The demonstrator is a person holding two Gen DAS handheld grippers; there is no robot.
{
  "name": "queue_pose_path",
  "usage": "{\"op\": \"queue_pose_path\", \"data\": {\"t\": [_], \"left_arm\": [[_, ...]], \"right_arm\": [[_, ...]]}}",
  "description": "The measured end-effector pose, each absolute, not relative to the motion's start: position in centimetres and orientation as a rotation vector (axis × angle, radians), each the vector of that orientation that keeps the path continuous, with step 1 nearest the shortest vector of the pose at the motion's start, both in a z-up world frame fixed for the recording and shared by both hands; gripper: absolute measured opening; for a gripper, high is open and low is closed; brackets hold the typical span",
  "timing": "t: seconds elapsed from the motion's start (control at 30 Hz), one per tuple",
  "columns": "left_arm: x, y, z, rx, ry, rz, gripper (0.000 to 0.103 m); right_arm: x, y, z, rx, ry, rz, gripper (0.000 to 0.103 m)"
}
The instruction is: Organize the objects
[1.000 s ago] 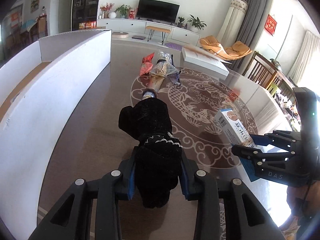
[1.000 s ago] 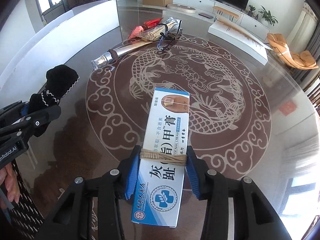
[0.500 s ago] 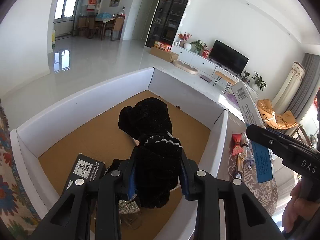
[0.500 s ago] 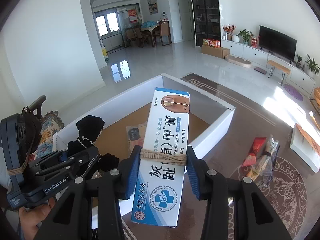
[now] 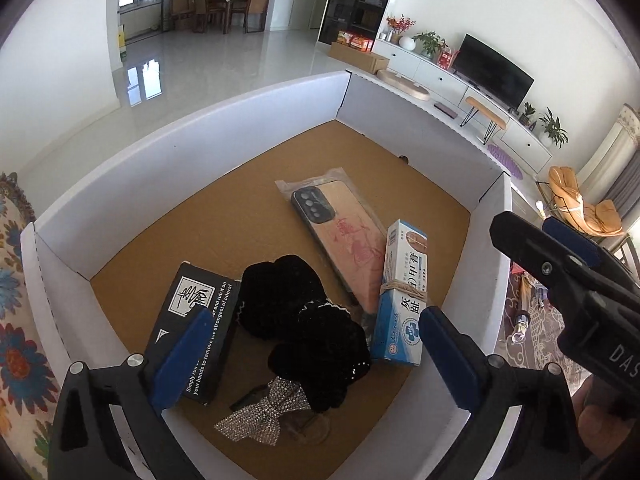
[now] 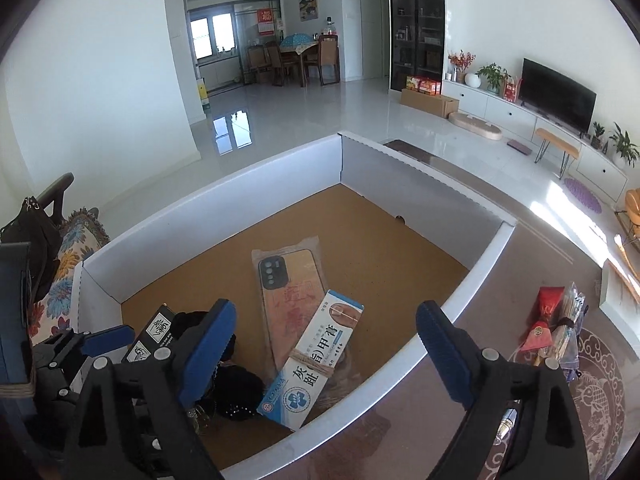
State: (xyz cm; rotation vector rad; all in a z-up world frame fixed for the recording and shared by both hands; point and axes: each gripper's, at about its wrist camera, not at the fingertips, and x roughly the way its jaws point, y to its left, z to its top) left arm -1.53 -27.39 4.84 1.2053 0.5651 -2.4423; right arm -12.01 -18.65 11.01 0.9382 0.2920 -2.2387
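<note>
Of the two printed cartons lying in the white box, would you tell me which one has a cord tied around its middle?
The white and blue cream carton, leaning on the bagged phone case, has the cord. The black carton beside the black fabric has none.

Cream box [image 5: 403,292], glove [image 5: 304,320] (both boxed)

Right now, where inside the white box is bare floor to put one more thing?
The far half of the white box is bare cork, beyond the phone case. The near part is crowded: black box, black velvet piece, cream box, sparkly bow.
</note>
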Motion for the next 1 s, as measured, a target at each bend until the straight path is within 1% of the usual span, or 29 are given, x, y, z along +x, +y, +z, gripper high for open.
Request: {"op": "queue_pose_path", "data": {"t": [0.1,0.17,0.27,0.33,0.43,0.53,0.6,0.67,0.83,0.93,1.0], "left_arm": [[-0.9,-27.1,5.8,1.123,0.548,-2.478,0.103],[-0.7,-26.6,6.8,1.056,0.529,-2.512,0.103],[0.0,-25.9,7.9,0.972,0.533,-2.57,0.103],[0.4,-25.0,8.6,0.926,0.532,-2.619,0.103],[0.3,-22.7,9.9,0.855,0.519,-2.717,0.103],[0.3,-18.9,11.3,0.797,0.487,-2.85,0.103],[-0.1,-15.6,11.7,0.797,0.448,-2.947,0.103],[-0.9,-12.1,11.2,0.86,0.41,-3.033,0.103],[-2.9,-4.2,7.5,1.204,0.388,-3.187,0.103],[-3.3,-0.7,5.1,1.352,0.277,-3.168,0.103],[-3.0,1.0,3.6,1.424,0.196,-3.144,0.103]], "right_arm": [[-11.6,-16.3,11.4,0.915,0.261,-2.272,0.095],[-11.1,-13.9,11.3,0.898,0.229,-2.305,0.1],[-9.9,-8.7,10.5,0.871,0.193,-2.388,0.1],[-9.2,-4.4,9.4,0.877,0.176,-2.461,0.103],[-8.6,2.3,6.4,0.965,0.166,-2.569,0.103],[-8.2,9.2,2.2,1.163,0.215,-2.67,0.103],[-7.4,13.6,0.3,1.266,0.183,-2.717,0.103],[-6.5,17.1,-0.7,1.33,0.165,-2.765,0.103],[-4.5,21.6,-1.9,1.41,0.144,-2.825,0.103],[-4.2,22.1,-2.2,1.425,0.121,-2.831,0.103],[-4.3,21.8,-2.1,1.411,0.145,-2.836,0.103]]}}
